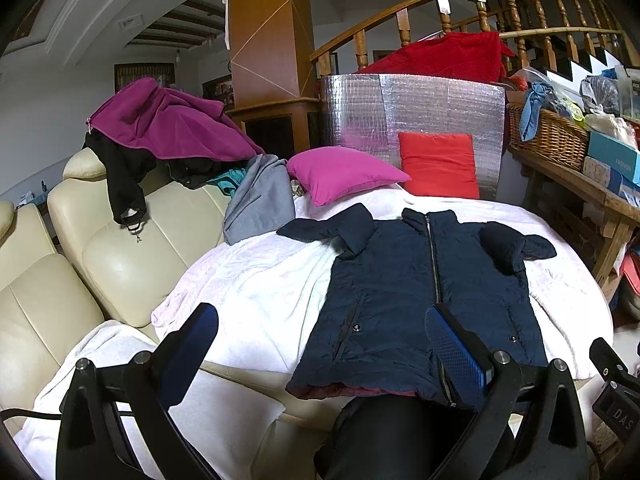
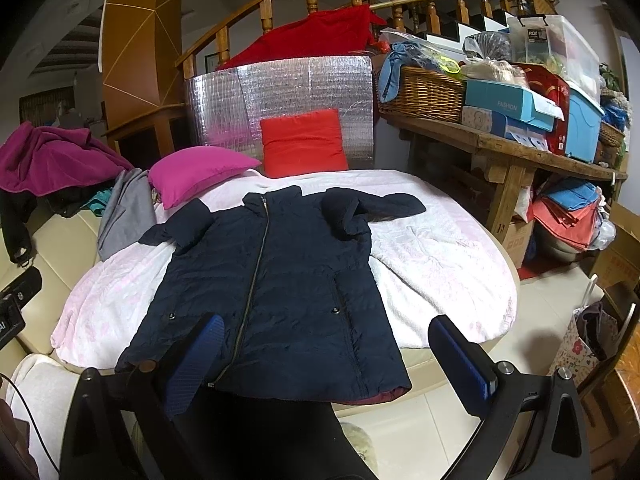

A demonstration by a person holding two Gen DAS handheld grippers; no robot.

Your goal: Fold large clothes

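A navy padded jacket lies flat, zipped, front up, on a white blanket over a round surface. Both sleeves are bent in near the shoulders. The hem hangs slightly over the near edge and shows a maroon lining. It also shows in the right wrist view. My left gripper is open and empty, just before the hem's left corner. My right gripper is open and empty, above the hem's right part.
A magenta pillow and a red pillow lie at the back by a silver foil panel. Grey, purple and black clothes are piled on a cream sofa at left. A cluttered wooden bench stands at right.
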